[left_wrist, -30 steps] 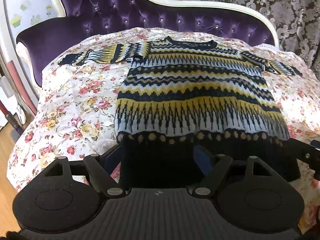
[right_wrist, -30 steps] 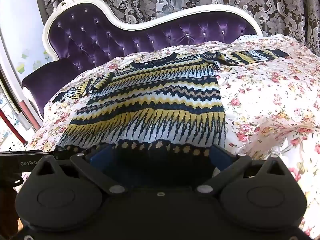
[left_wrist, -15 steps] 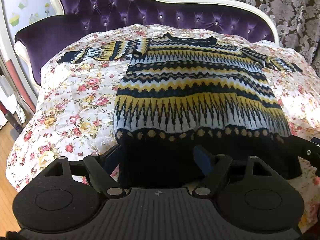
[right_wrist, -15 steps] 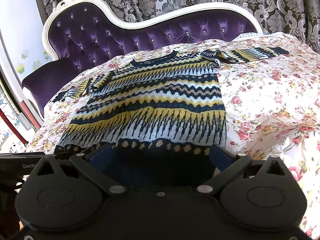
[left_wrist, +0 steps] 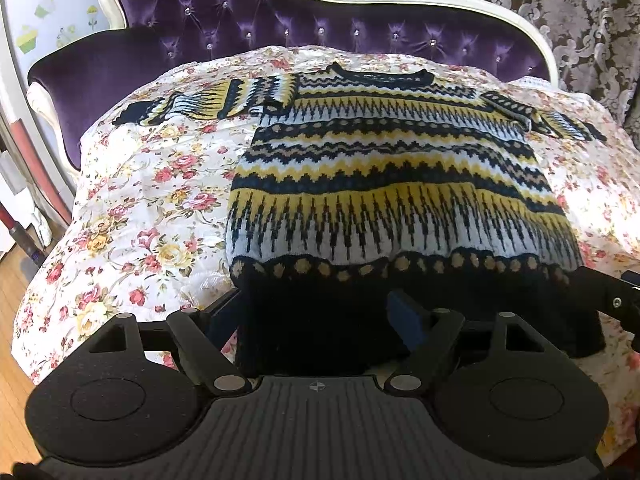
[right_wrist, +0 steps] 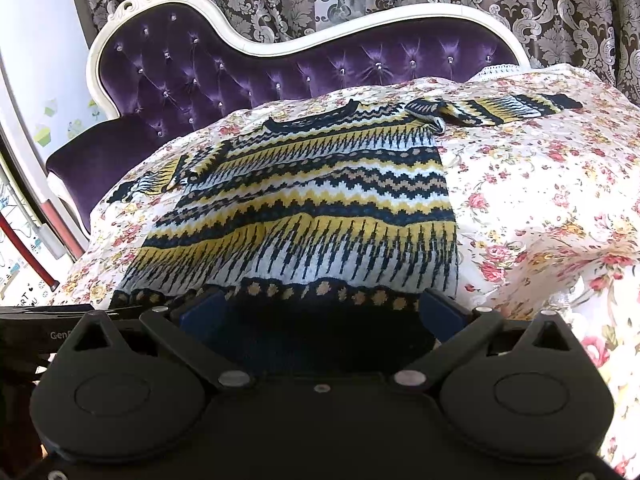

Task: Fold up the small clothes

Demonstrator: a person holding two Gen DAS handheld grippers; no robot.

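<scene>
Sweater (left_wrist: 384, 184) lies flat on the floral bedspread (left_wrist: 132, 200), sleeves out to both sides, long axis running straight away from me: hem nearest, collar at the far end by the purple headboard (left_wrist: 280, 12). My left tongs (left_wrist: 316, 316) sit spread wide at the hem's left corner, my right tongs (right_wrist: 320, 312) spread wide at its right corner. Dark hem band lies between the pads; can't tell if they touch it. Neither arm is nearer. Likely next: pinch both corners, carry hem toward collar.
</scene>
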